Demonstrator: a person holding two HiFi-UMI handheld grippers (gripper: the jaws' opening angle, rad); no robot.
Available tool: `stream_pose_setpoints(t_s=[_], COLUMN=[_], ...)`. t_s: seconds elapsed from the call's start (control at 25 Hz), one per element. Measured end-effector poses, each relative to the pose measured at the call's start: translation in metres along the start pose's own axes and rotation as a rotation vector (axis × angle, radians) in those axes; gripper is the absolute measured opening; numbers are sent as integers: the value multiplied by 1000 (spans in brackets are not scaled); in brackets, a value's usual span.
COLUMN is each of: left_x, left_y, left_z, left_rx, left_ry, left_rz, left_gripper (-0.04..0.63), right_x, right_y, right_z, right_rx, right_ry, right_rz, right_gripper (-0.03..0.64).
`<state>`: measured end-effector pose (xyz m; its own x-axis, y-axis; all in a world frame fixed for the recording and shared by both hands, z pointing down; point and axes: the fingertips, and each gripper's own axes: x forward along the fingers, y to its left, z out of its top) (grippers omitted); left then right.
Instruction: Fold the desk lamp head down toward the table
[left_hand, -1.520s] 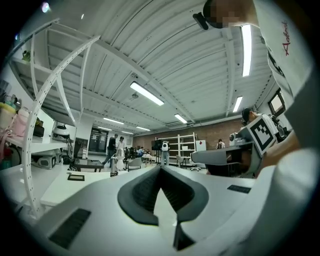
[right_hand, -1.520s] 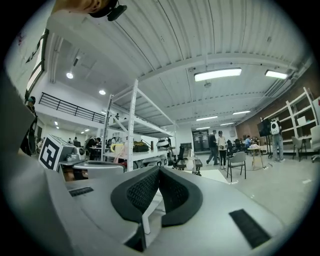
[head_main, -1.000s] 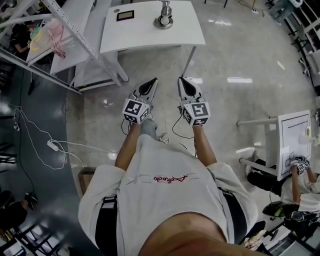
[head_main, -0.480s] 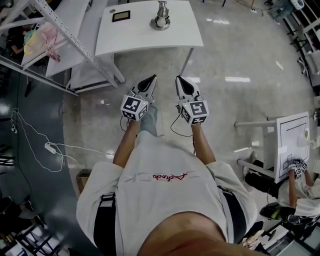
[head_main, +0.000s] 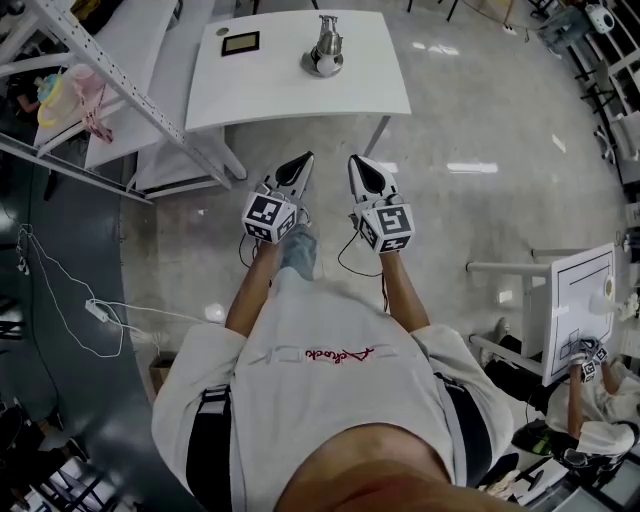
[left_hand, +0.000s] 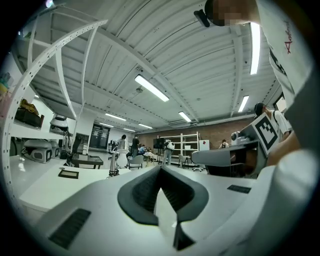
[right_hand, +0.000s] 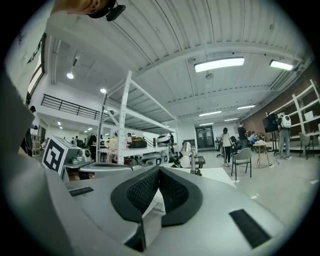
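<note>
1. left gripper (head_main: 302, 164): jaws pressed together, nothing in them.
2. right gripper (head_main: 358, 165): jaws closed too, empty.
3. desk lamp (head_main: 323, 48) stands on the white table (head_main: 280, 90) ahead, well apart from both.

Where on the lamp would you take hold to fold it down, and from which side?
Probably the lamp by its head, at the top of the upright stem, coming from the table's near edge: that side of it is bare. Finer detail is too small to tell.
</note>
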<state>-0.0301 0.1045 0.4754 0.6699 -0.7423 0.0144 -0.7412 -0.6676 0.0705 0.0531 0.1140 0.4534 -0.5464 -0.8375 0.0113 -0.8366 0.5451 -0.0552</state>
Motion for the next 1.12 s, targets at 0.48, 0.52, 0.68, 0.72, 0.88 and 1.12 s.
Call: stream_pose_setpoints(t_s=[0.48,0.52,0.68,0.72,0.88,1.12], left_x=[72,76,96,101,120,152], left_y=[70,75,100,107,135,174], left_z=[-1,-1,6,7,11,18], left_rx=[-23,-26,-31,-33,-39,-44], left_ry=[20,22,24,25,26,25], left_rz=[-25,-26,-34,-35,-35,-49], left_gripper=[20,20,20,20,20,20], right_x=[83,88,116,123,150,186], right_y=[-50,-53,-69,-73,-90,-118], right_z=[2,3,11,14,23,31], right_rx=[6,7,8,8,0,-1], right_ry=[18,18,12,9,5,-3], right_rz=[-34,-37,-56,-62,-86,-128], right_gripper=[29,29,29,29,28,29])
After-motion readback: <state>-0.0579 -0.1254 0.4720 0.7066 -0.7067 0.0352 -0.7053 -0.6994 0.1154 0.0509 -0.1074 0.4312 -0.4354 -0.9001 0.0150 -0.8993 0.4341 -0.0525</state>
